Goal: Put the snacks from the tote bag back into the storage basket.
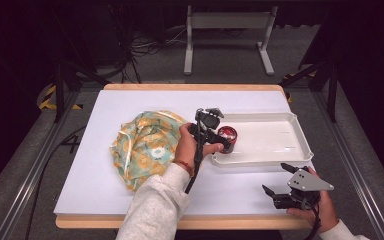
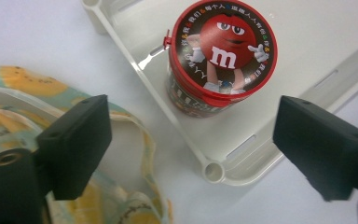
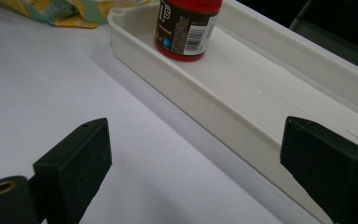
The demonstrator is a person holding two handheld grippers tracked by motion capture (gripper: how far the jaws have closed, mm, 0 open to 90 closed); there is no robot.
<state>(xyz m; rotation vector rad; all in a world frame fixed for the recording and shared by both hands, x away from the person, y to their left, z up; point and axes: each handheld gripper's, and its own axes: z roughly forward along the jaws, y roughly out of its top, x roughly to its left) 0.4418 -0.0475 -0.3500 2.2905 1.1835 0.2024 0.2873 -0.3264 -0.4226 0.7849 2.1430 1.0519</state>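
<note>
A red-lidded M&M's candy can [image 1: 227, 134] stands upright in the left end of a white tray [image 1: 260, 162]. My left gripper [image 1: 219, 136] hovers just above it, open. In the left gripper view the jaws [image 2: 193, 121] stand wide apart and clear of the can [image 2: 221, 51], which sits inside the tray's corner [image 2: 213, 171]. My right gripper [image 1: 276, 178] rests open near the table's front right edge, nothing between its jaws [image 3: 196, 140]. From there the can [image 3: 186, 32] shows at the tray's [image 3: 177, 93] far end.
A crumpled yellow-and-teal patterned bag [image 1: 145, 147] lies on the white mat [image 1: 100, 185] left of the tray, close to the left hand; it also shows as the bag [image 2: 9, 112] beside the left jaw. A metal frame [image 1: 227, 22] stands on the floor beyond the table.
</note>
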